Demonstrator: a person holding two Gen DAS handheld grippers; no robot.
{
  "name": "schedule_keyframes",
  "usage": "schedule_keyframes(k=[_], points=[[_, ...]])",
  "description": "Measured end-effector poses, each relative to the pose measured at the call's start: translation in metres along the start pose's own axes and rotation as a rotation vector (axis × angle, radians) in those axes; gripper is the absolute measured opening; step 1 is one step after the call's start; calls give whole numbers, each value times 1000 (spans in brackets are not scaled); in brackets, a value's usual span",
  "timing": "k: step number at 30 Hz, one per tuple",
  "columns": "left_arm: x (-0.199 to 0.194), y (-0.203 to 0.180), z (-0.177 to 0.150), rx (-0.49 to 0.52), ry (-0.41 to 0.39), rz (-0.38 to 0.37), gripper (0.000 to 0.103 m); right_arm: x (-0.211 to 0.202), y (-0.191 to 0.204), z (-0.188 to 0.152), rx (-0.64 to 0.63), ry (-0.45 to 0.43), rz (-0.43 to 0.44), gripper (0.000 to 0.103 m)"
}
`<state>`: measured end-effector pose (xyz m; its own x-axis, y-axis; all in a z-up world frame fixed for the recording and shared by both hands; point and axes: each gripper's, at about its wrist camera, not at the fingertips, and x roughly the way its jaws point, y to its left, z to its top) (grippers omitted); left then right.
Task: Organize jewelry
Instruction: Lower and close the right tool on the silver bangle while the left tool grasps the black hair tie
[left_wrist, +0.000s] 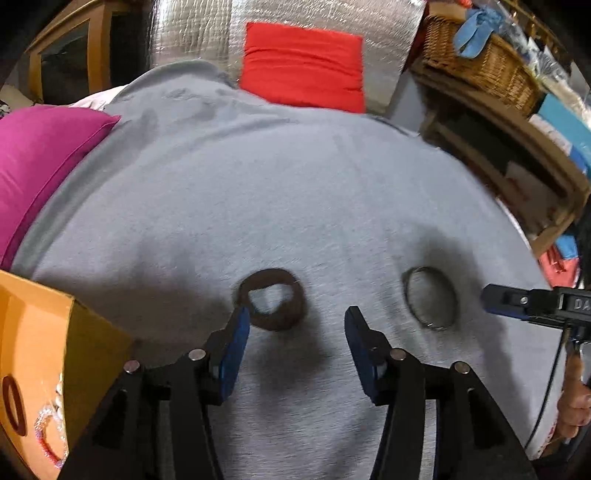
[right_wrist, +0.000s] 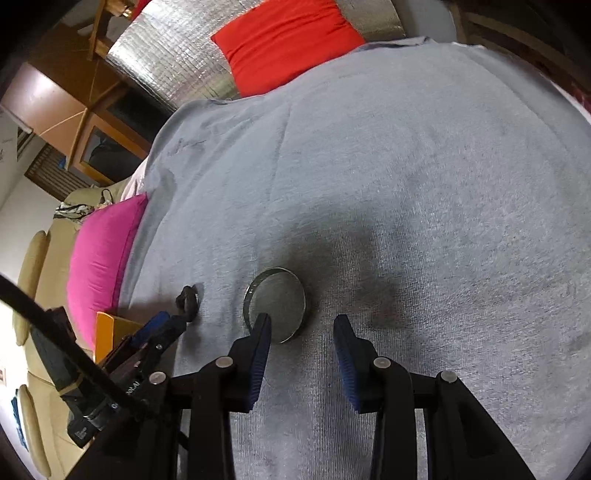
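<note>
Left wrist view: the left hand-held gripper (left_wrist: 295, 325) stands apart over the grey blanket (left_wrist: 295, 184), its left finger seemingly touching the blurred dark bracelet (left_wrist: 272, 300). An orange box (left_wrist: 55, 350) sits left.

Right wrist view: the right hand-held gripper (right_wrist: 301, 328) stands apart, its left finger overlapping the silver bangle (right_wrist: 275, 304), gripping nothing.
</note>
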<state>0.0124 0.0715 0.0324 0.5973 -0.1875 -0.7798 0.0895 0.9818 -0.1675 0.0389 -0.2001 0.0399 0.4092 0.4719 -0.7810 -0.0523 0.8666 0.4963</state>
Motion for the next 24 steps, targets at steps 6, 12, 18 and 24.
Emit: schedule_keyframes(k=[6, 12, 18, 24], points=[[11, 1, -3, 16, 34, 62, 63, 16, 10, 1, -41, -4, -26, 32], [11, 2, -3, -26, 17, 38, 63, 36, 21, -4, -104, -21, -110, 9], [17, 0, -4, -19, 31, 39, 63, 31, 17, -3, -76, -6, -86, 10], [19, 1, -3, -27, 30, 29, 63, 29, 17, -2, -58, 14, -33, 41]])
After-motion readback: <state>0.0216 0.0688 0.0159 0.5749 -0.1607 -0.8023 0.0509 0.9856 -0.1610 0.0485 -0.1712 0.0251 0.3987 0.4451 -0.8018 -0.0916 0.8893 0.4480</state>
